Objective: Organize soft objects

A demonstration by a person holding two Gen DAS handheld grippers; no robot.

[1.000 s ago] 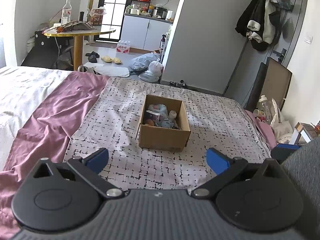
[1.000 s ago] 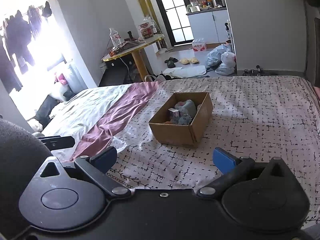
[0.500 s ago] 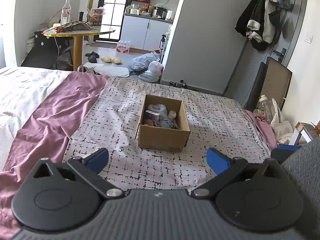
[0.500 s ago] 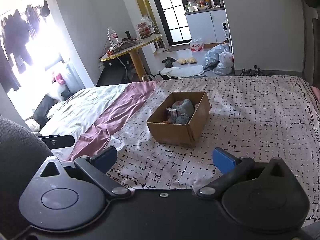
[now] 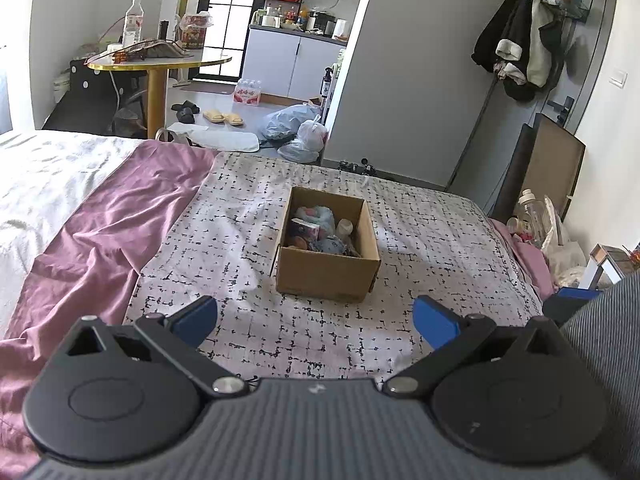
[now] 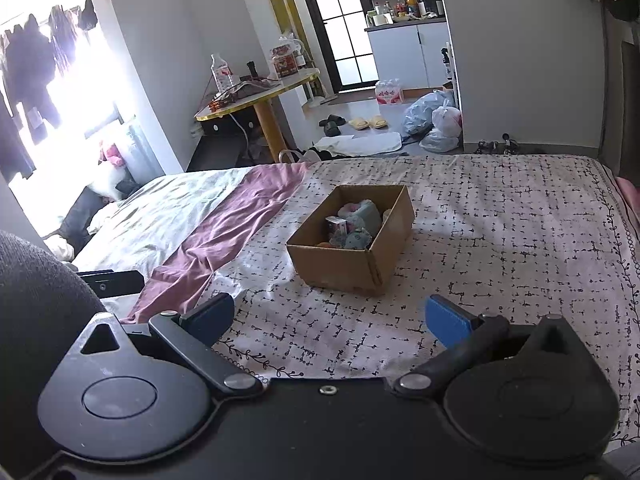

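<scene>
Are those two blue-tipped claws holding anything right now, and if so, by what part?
Nothing is held. The left gripper and right gripper are both open and empty, short of the cardboard box on the bed.

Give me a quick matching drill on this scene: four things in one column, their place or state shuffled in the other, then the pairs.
Things:
1. cardboard box
2. purple sheet
3. clear bottle
4. left gripper

Places or states:
A. standing on the round table
B. open, holding nothing
C. on the patterned blanket, soft items inside
D. rumpled on the bed, left of the blanket

Pairs: 1-C, 2-D, 3-A, 4-B
</scene>
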